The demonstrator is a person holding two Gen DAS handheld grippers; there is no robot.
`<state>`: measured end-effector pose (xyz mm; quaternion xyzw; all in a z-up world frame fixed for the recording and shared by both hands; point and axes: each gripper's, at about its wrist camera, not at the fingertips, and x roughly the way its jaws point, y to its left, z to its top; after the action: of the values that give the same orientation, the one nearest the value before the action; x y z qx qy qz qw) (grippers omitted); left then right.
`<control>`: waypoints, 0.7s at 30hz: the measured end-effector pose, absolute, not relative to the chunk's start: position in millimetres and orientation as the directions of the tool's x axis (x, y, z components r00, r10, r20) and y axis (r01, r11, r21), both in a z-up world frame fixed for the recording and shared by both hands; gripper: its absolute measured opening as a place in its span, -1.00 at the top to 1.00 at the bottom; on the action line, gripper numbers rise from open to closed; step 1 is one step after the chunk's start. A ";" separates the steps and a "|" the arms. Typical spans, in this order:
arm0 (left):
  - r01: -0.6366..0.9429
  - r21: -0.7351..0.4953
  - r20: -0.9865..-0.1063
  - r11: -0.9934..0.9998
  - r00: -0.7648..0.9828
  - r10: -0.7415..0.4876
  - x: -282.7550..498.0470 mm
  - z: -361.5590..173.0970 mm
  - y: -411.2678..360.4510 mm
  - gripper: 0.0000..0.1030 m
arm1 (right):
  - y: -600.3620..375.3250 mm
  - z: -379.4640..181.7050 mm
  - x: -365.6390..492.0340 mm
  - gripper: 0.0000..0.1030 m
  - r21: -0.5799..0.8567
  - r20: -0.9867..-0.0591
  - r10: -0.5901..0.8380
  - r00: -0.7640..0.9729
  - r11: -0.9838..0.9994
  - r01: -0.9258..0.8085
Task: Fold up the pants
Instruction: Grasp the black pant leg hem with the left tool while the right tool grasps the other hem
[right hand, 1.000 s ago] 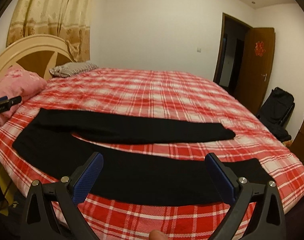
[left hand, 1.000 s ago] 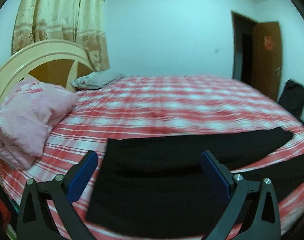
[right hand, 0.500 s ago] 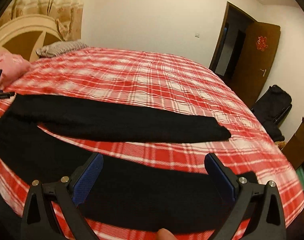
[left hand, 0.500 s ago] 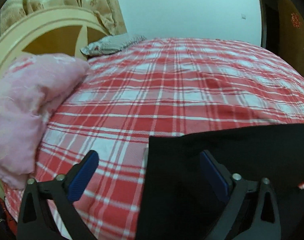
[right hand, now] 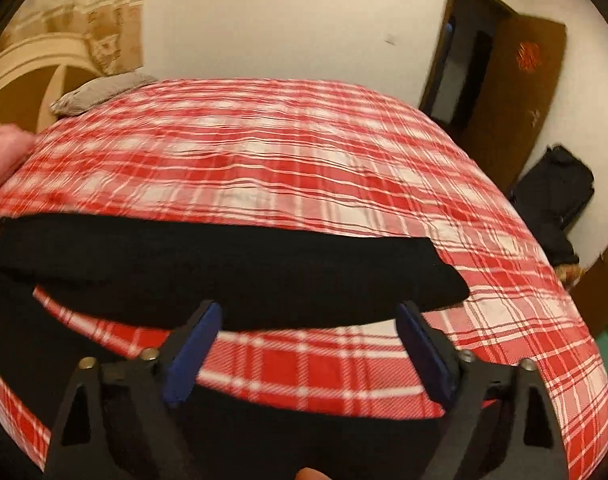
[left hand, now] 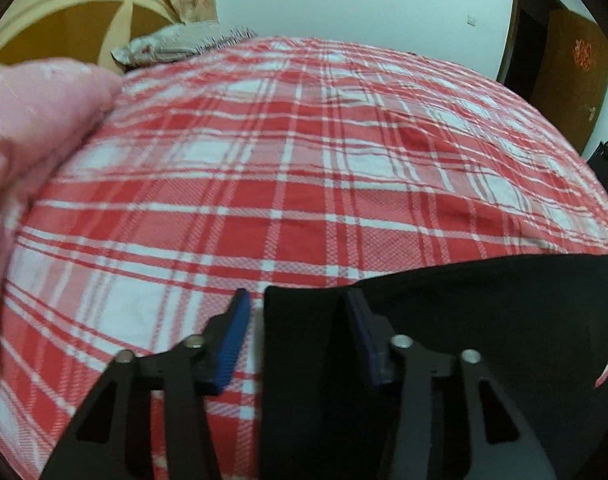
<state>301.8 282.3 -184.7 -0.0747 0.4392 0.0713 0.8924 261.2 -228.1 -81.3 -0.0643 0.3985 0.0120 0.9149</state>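
Note:
Black pants lie spread on a red plaid bed sheet. In the left wrist view their upper left corner sits between the blue pads of my left gripper. Its jaws are closing: the right pad is over the cloth and the left pad stands just off its edge, not pressing. In the right wrist view the far leg stretches across the bed and the near leg lies under my right gripper. Those jaws are wide and closing, with plaid sheet and the near leg's edge between them.
A pink quilt is bunched at the left by the cream headboard, with a grey pillow behind it. A brown door and a black bag stand to the right of the bed.
Both grippers have dropped closer to the bed and moved forward. The left jaws have narrowed around the pants' corner. The right jaws have narrowed a little and now reach the far leg.

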 end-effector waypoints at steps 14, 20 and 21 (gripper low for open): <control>-0.152 -0.144 -0.792 0.978 0.610 -0.022 309.3 -184.9 288.9 0.43 | -329.0 -112.8 321.2 -0.40 0.046 -0.826 -0.047 0.561 0.988 0.149; -0.162 -0.072 -0.792 0.984 0.610 0.042 316.3 -183.9 281.3 0.41 | -364.6 -123.9 359.7 -0.40 0.048 -0.856 -0.068 0.513 0.977 0.209; -0.171 -0.071 -0.787 0.983 0.615 0.050 316.7 -183.3 280.7 0.41 | -370.6 -125.6 368.0 -0.40 0.040 -0.856 -0.080 0.512 0.975 0.220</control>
<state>316.7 280.7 -183.3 -0.0695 0.4344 0.0617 0.8959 368.0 -370.6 -125.6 0.0719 0.4866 -0.0866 0.8664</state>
